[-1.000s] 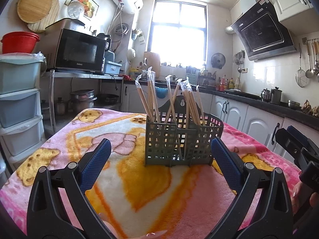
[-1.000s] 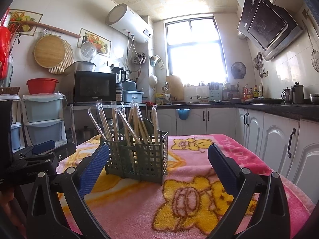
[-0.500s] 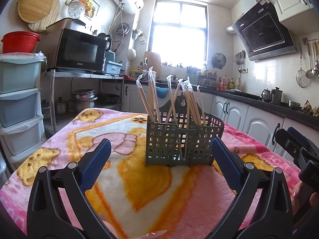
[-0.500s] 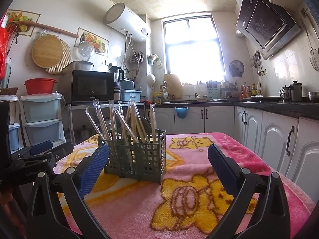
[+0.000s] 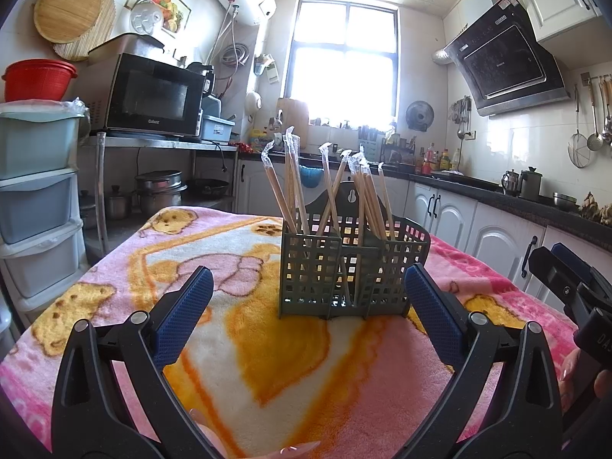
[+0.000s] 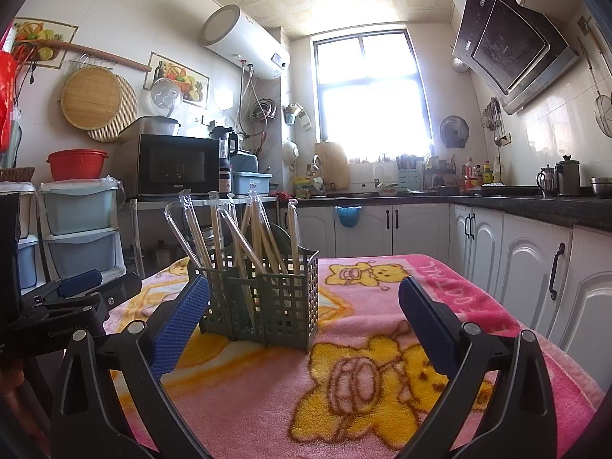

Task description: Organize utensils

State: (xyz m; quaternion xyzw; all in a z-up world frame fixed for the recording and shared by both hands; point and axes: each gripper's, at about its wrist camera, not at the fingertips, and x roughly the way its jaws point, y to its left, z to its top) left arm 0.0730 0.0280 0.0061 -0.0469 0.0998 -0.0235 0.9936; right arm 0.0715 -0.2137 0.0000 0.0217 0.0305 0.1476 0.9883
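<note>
Wrapped chopsticks [image 5: 332, 195] upright in gridded caddy [image 5: 346, 267]; left gripper [image 5: 308, 298], right gripper [image 6: 304, 302] both spread, empty.

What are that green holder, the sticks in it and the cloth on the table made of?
The green holder looks like matte moulded plastic: a thin square-holed grid. The chopsticks look like pale wood or bamboo, each in a clear, shiny, crinkled plastic sleeve. The blanket looks like soft fleece, with a fuzzy pile and printed bears.

Fleecy blanket [image 5: 267, 344] — seemingly plastic caddy [image 5: 344, 267]
</note>
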